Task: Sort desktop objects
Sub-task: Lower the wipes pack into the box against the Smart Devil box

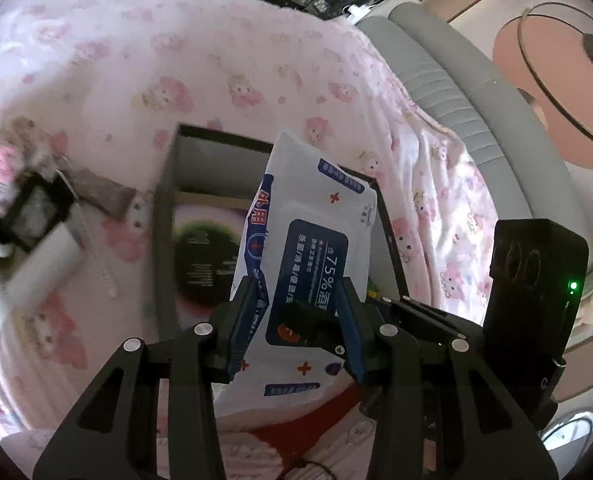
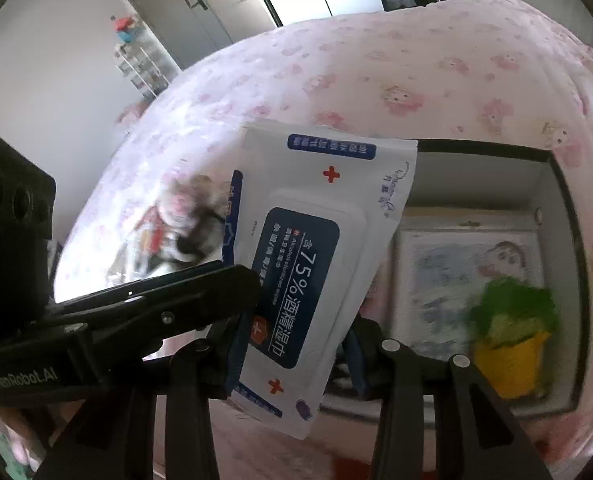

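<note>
Both claws, left (image 1: pixel 302 320) and right (image 2: pixel 296 356), gripped one pack of wet wipes (image 1: pixel 312 248), lifted above an open box (image 2: pixel 552 208) beyond their fingertips.

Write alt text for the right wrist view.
A white and blue wet-wipe pack is held between both grippers above a pink patterned cloth. Beside it, an open box holds a small green plant in a yellow pot.

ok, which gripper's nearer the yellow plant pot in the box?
Right. The right gripper holds the wipes just left of the pot; the left gripper grips them on the far side, farther from the pot.
</note>
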The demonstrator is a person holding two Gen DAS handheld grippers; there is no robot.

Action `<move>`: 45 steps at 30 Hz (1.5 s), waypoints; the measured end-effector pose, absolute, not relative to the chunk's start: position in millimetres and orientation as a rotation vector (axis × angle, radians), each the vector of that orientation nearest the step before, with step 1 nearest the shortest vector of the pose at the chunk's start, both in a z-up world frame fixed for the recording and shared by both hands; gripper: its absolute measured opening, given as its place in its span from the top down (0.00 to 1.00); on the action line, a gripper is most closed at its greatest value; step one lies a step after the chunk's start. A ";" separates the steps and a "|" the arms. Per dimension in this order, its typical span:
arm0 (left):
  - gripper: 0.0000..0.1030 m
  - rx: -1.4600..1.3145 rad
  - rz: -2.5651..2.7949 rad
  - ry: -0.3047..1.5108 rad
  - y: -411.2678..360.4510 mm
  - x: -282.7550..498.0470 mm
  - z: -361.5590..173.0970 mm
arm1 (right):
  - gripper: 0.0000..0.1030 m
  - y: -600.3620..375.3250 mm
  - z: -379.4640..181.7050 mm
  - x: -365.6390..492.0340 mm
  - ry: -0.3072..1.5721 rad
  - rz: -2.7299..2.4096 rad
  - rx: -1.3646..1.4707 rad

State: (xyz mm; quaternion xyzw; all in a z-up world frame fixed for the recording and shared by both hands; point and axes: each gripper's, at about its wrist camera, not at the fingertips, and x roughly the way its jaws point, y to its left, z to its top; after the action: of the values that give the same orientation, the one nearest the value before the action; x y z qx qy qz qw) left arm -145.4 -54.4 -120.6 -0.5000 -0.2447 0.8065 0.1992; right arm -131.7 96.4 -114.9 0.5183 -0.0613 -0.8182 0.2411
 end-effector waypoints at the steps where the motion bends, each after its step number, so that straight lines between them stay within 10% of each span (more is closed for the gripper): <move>1: 0.61 -1.415 2.253 -0.691 -50.8 -148.6 -126.1 | 0.62 99.0 -119.2 -135.4 -0.159 -2.227 1.426; 27: 0.61 -1.643 2.409 -0.524 -11.7 -169.8 -170.3 | 0.62 177.3 -173.6 -170.1 -0.458 -2.079 1.552; 45: 0.56 -1.799 2.432 -0.250 36.9 -181.0 -201.4 | 0.65 188.8 -165.4 -162.8 -0.224 -2.412 1.548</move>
State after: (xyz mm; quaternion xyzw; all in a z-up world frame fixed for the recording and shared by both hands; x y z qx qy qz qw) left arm -181.0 36.9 -201.4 -0.5917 -0.0824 0.8001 0.0532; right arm -162.8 188.8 -165.4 0.5336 -0.0772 -0.8316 0.1333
